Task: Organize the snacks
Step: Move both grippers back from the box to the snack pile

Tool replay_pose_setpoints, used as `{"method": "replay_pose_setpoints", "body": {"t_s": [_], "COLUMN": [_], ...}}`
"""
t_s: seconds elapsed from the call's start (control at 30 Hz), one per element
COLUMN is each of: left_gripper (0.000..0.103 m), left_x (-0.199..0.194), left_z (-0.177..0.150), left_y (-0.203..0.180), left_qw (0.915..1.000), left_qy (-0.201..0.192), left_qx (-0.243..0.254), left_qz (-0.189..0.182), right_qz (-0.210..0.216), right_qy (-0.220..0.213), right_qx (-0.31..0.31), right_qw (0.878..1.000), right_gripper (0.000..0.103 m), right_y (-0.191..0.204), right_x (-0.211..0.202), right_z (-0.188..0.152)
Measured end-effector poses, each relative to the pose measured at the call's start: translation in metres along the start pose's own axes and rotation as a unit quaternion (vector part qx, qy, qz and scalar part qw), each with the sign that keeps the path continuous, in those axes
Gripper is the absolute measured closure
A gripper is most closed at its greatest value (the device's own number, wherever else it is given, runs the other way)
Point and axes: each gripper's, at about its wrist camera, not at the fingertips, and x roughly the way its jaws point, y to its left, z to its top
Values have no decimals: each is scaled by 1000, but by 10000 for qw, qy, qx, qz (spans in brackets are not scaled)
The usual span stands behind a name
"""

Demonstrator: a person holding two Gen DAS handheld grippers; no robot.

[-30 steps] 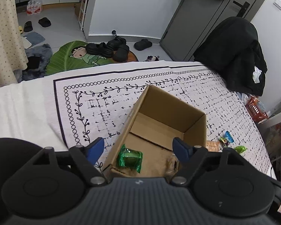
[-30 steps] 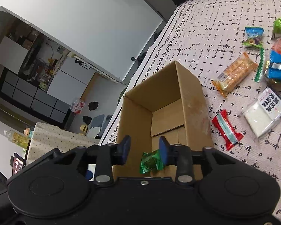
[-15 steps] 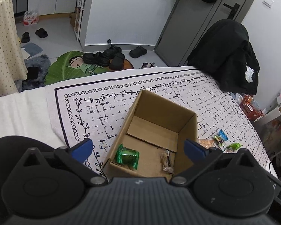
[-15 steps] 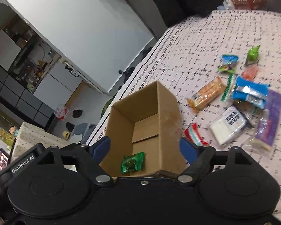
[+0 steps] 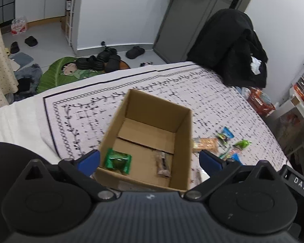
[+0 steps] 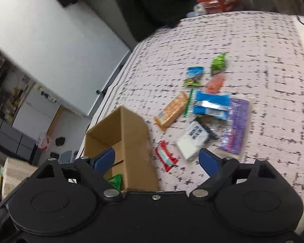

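Note:
An open cardboard box (image 5: 184,133) stands on the patterned cloth. Inside lie a green snack packet (image 5: 118,161) and a brown wrapped bar (image 5: 163,164). My left gripper (image 5: 150,160) is open and empty above the box's near edge. My right gripper (image 6: 157,160) is open and empty, beside the box (image 6: 131,141), over a red snack (image 6: 165,159). More snacks lie to the right: an orange cracker pack (image 6: 172,111), a blue packet (image 6: 210,105), a white packet (image 6: 192,141), a purple pack (image 6: 235,127), and small green (image 6: 217,63) and pink ones (image 6: 214,84).
The patterned cloth (image 5: 87,109) covers the table. A black coat on a chair (image 5: 231,48) stands behind the far edge. Shoes and a green mat (image 5: 71,73) lie on the floor. A red basket (image 6: 218,2) sits past the table.
Both grippers opened wider and pulled back from the box. The right gripper let go of the green packet, which now lies in the box, and swung right toward the loose snacks.

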Motion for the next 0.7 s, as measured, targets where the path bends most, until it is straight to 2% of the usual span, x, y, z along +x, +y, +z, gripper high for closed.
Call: {"method": "replay_pose_setpoints", "body": {"t_s": [0.3,0.53,0.7], "left_gripper": [0,0,1], "left_x": [1,11,20], "left_z": [-3,-11,-16], "left_y": [-34,-60,-79], "left_qw": [9999,9994,9989], "left_qy": [33,196,284], "left_qx": [99,216,258], "left_qz": [-96,-182,-283], "right_qz": [-35,-111,-146], "right_qy": [-105,-117,-156], "right_qx": [812,1504,1717], "right_qw": [9966,9885,9849], "right_gripper": [14,14,16], "right_y": [-40,-72,-82], "right_x": [-18,-20,-20], "right_z": [16,22,23]}}
